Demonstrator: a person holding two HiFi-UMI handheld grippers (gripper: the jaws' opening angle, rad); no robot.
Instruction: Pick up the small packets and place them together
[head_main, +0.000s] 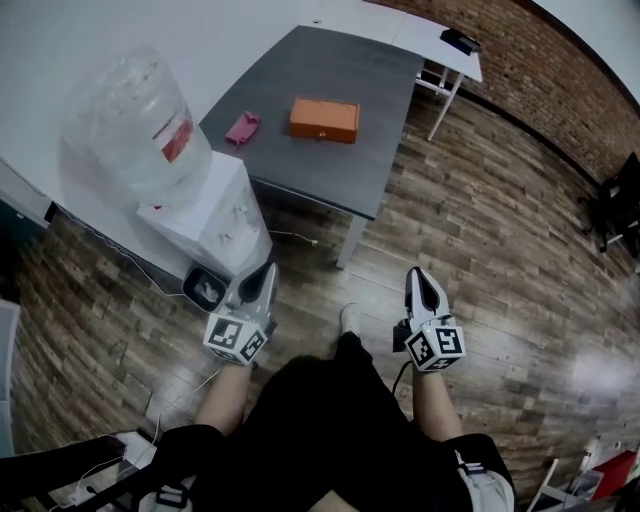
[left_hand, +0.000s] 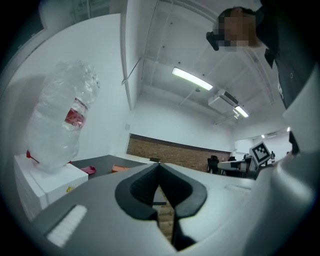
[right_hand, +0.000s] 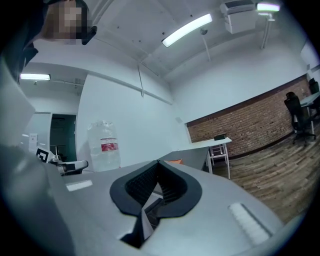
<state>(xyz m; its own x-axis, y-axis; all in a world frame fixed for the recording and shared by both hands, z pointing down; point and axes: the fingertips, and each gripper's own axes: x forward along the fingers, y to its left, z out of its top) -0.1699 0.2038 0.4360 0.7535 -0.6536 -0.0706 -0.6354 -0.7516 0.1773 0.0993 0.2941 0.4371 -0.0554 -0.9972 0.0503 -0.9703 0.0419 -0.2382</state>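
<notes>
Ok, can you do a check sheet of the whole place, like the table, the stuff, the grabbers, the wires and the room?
Surface: dark grey table, mostly bare.
Job's things: one pink packet on the table, left of the orange box and not touching it; no other packets seen.
Clutter: the orange box, on the table.
Grippers: left gripper and right gripper both shut, empty, over the wood floor short of the table.
Cables: white cable on the floor beside the water dispenser.
Surroundings: clear bottle on the dispenser, brick wall, white table beyond.
</notes>
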